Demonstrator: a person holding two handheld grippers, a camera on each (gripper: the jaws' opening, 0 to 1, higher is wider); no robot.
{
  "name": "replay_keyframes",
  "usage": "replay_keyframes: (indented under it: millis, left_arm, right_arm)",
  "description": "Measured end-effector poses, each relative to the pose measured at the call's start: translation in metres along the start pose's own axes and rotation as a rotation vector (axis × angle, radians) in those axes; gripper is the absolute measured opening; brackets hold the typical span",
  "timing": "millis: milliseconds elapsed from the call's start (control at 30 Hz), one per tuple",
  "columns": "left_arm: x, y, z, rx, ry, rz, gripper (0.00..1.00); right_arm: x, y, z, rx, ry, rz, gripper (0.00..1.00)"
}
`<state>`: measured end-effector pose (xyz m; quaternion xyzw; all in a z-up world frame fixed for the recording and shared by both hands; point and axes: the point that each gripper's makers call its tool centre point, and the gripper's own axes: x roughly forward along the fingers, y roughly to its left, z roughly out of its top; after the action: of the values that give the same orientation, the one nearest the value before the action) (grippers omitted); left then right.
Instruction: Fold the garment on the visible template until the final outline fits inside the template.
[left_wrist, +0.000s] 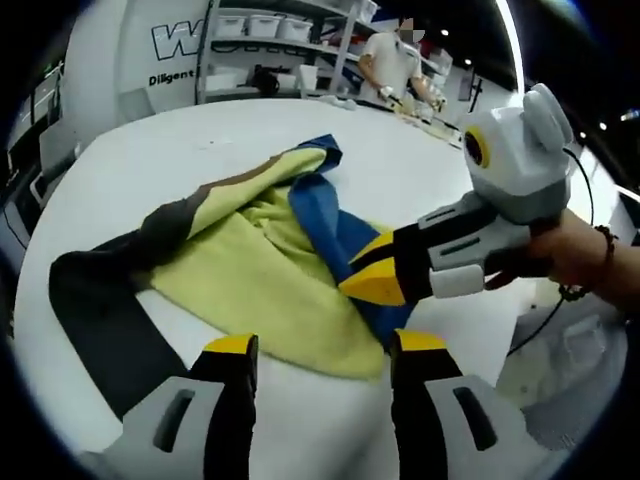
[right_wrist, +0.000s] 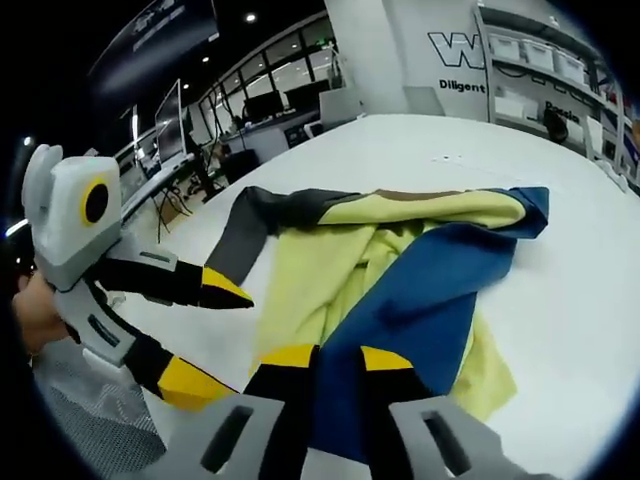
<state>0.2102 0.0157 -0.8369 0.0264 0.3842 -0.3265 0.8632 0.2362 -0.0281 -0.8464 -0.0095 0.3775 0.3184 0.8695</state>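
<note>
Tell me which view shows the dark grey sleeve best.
The left gripper view: the dark grey sleeve runs long and unblocked across the white table. In the right gripper view the sleeve is smaller and farther off, with the left gripper beside it.

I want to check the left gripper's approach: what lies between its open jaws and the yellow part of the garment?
Bare white table. In the left gripper view, the left gripper hovers open just short of the garment hem.

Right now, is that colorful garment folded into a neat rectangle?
No, the garment lies crumpled on the white table, its yellow, blue and dark parts bunched and overlapping unevenly.
</note>
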Motion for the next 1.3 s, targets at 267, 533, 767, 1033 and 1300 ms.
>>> replay_keyframes:
  millis: [267,533,767,1033,1300]
  left_arm:
    - [0.017,-0.004,-0.008,0.003,0.027,0.014,0.39]
    - [0.020,0.005,-0.012,0.021,0.023,0.075,0.29]
    - [0.019,0.009,-0.013,0.013,0.025,0.083,0.12]
    - [0.021,0.010,-0.014,0.005,0.030,0.076,0.00]
    - [0.013,0.010,-0.008,-0.013,0.015,0.066,0.00]
  right_arm:
    - [0.001,-0.004,-0.003,-0.010,0.012,-0.018,0.02]
    - [0.001,-0.009,-0.004,-0.017,0.016,-0.032,0.00]
    - [-0.007,-0.014,-0.004,-0.020,0.009,-0.041,0.00]
    - [-0.017,-0.020,-0.001,-0.005,-0.009,-0.054,0.00]
    - [-0.031,-0.040,0.005,-0.002,-0.021,-0.106,0.00]
